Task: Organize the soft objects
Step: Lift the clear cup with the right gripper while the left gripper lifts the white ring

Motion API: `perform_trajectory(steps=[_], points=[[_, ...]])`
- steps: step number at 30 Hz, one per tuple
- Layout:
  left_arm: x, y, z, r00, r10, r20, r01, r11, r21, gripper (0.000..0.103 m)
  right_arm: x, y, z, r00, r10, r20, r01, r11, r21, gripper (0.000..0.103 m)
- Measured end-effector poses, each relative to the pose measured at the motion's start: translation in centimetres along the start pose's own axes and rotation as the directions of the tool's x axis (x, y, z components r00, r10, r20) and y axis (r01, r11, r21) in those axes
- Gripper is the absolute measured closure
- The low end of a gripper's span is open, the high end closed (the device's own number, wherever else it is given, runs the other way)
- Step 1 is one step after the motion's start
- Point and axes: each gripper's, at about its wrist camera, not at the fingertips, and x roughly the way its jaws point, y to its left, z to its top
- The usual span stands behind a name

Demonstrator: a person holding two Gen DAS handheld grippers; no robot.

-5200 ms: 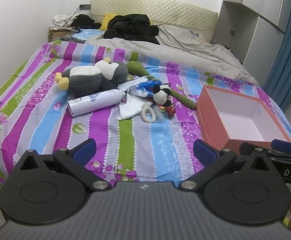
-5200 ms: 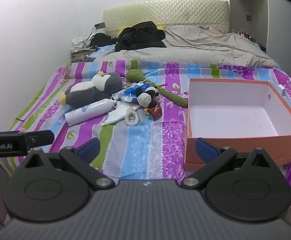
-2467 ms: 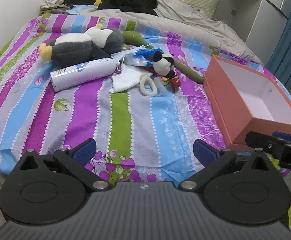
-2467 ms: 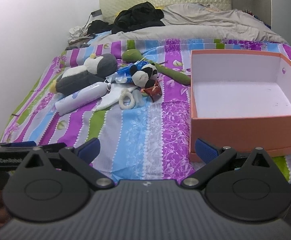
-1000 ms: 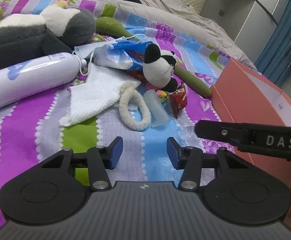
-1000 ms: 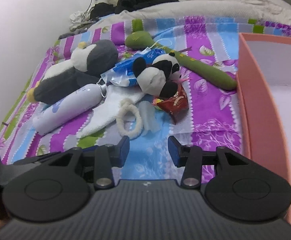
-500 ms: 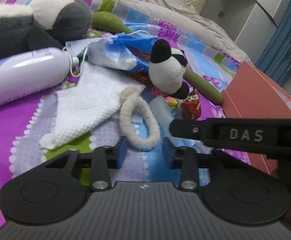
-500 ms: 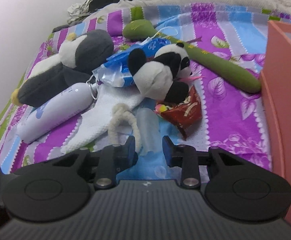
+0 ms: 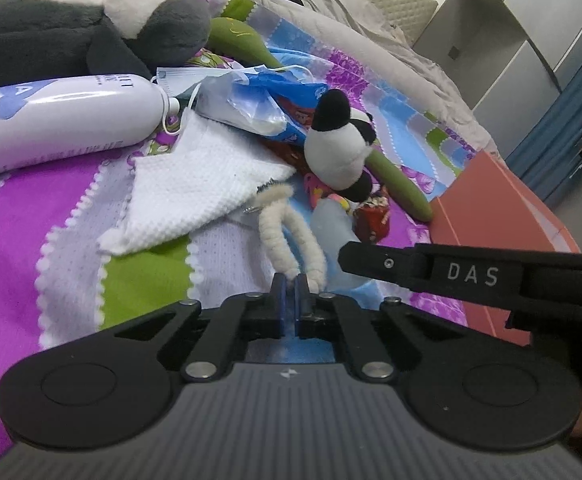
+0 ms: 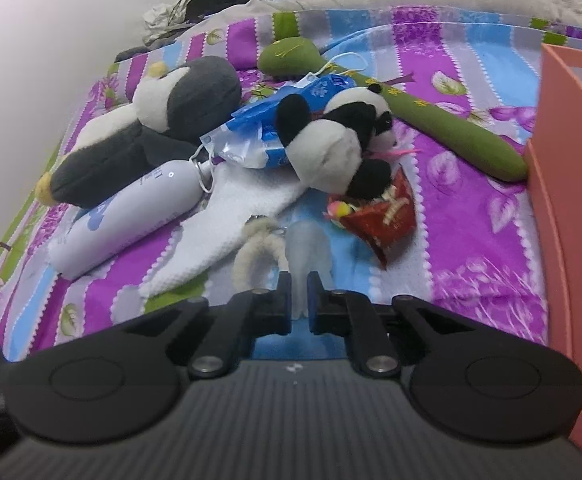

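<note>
1. I read the step in hand as the pick-up: both grippers sit at the near edge of the pile on the striped purple, blue and green bedspread, each closed on one soft item.
2. The left gripper has its blue pads pinched together on the near end of the cream fuzzy fabric loop, low in the centre of the left wrist view.
3. The right gripper is clamped on the translucent soft rubbery piece, which lies just right of the loop, at the centre of the right wrist view.
4. The open orange cardboard box stands along the right edge of the right wrist view, apart from the pile.
5. In my judgement, the next move calls for lifting both items clear and carrying them right to the box.
6. The small black-and-white panda plush, the red snack wrapper and the white knitted cloth remain untouched in the pile.
</note>
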Motion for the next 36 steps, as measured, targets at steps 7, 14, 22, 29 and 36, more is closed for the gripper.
perform_trajectory(steps=[7, 14, 22, 29, 36], points=[[-3.4, -1.3, -2.1, 0.998, -0.062, -0.015, 0.062, 0.998, -0.009, 0.102, -3.4, -0.3, -2.5, 0.999, -0.034, 0.010, 0.033, 0.999, 0.027, 0.092], [-6.8, -1.9, -4.5, 0.997, -0.073, -0.011, 0.073, 0.997, -0.002, 0.102, -6.9, 0.2, -5.2, 0.997, -0.077, 0.023, 0.076, 0.997, 0.027, 0.092], [-7.8, -1.6, -3.8, 0.999, -0.034, 0.012, 0.033, 0.999, 0.029, 0.101, -7.9, -0.2, -7.6, 0.990, -0.144, 0.008, 0.143, 0.989, 0.029, 0.088], [-6.1, -2.3, -2.7, 1.000, -0.015, 0.007, 0.014, 0.995, 0.099, 0.055, -8.2, -0.4, -8.4, 0.984, -0.168, 0.061, 0.169, 0.986, 0.000, 0.042], [-3.2, -2.8, -0.9, 0.999, 0.033, 0.015, -0.035, 0.989, 0.143, 0.046, -6.3, -0.5, -8.4, 0.987, -0.156, 0.038, 0.157, 0.987, -0.034, 0.043]])
